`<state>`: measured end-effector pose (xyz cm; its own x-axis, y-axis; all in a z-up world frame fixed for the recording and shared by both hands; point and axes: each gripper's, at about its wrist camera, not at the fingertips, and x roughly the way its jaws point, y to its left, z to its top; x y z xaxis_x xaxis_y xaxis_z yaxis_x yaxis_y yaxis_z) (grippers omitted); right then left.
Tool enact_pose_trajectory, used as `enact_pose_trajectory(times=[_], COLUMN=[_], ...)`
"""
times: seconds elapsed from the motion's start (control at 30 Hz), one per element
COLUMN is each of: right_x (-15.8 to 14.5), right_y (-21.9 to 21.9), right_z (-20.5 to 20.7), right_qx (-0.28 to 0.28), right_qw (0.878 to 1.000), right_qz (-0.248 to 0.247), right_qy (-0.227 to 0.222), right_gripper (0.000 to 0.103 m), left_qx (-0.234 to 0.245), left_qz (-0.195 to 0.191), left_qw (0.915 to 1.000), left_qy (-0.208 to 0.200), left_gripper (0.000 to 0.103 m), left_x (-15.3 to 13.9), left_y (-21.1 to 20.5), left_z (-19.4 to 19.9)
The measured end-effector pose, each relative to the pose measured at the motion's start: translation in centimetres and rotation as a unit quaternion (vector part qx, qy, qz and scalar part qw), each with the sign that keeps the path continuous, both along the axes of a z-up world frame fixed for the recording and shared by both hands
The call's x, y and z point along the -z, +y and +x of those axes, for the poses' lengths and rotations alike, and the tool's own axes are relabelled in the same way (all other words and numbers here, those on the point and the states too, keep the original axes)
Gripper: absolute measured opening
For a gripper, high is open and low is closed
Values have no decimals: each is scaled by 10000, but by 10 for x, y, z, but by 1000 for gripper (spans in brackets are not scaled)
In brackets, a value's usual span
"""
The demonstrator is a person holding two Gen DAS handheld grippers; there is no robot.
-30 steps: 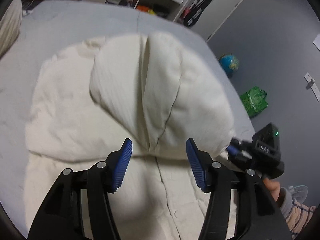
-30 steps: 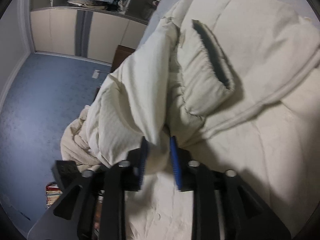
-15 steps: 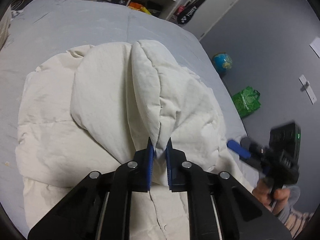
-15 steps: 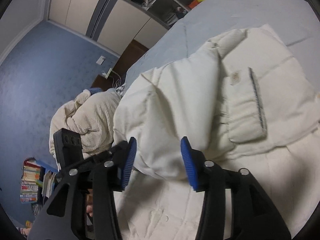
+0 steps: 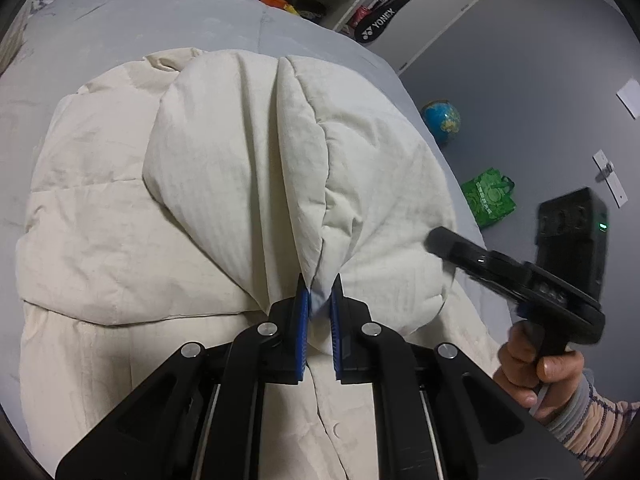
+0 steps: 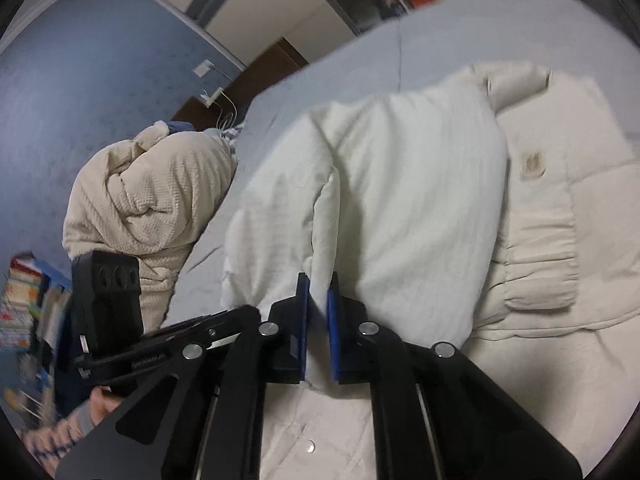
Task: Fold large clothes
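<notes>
A cream padded coat (image 5: 100, 220) lies spread on the grey bed (image 5: 160, 20). One part of it (image 5: 240, 168) is folded over onto the body. My left gripper (image 5: 319, 286) is shut on a pinched ridge of that folded part at its near edge. In the right wrist view the same folded part (image 6: 420, 208) lies left of a pocket flap (image 6: 540, 272). My right gripper (image 6: 318, 284) has its jaws closing on a fold there, and its blue pads press on the cloth. The right gripper (image 5: 440, 240) also shows at the coat's right edge, held by a hand (image 5: 536, 364).
A heaped beige blanket (image 6: 148, 192) sits at the bed's left end. Beside the bed on the floor are a globe (image 5: 441, 117) and a green bag (image 5: 488, 196). A black racket bag (image 5: 384, 24) leans by open shelves. Stacked books (image 6: 20, 304) stand at far left.
My left gripper went from wide open to shut on the coat's fold. The right gripper let go of one bunch of cloth, opened, rolled and rose, then shut on a new fold.
</notes>
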<state>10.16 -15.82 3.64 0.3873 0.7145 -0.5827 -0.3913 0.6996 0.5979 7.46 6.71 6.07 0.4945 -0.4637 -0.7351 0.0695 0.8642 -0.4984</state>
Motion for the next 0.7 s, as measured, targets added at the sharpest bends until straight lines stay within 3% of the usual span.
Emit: enact_pose_trajectory(times=[0.13,0.23,0.37,0.7], right_x=[-16,-11,6,68], right_y=[-7,-9,4,11], right_z=[-22,-25,-23,-19], right_qx=[146,143,89,-2], right_qw=[9991,9987,9978,9894], right_qz=[-125,-275,-610,-1448], right_qy=[-390,-397,-234,125], right_gripper=[1,1,1,2], left_qx=[41,-14,-36,-197], left_qz=[52,106,313,347], left_qw=[10000,9999,9990,9975], left_qy=[-5,95,305,583], left_gripper=[10,10,10,12], left_x=[1,8,23,48], left_y=[-3,-6,-8,-9], left_z=[1,11,19,29])
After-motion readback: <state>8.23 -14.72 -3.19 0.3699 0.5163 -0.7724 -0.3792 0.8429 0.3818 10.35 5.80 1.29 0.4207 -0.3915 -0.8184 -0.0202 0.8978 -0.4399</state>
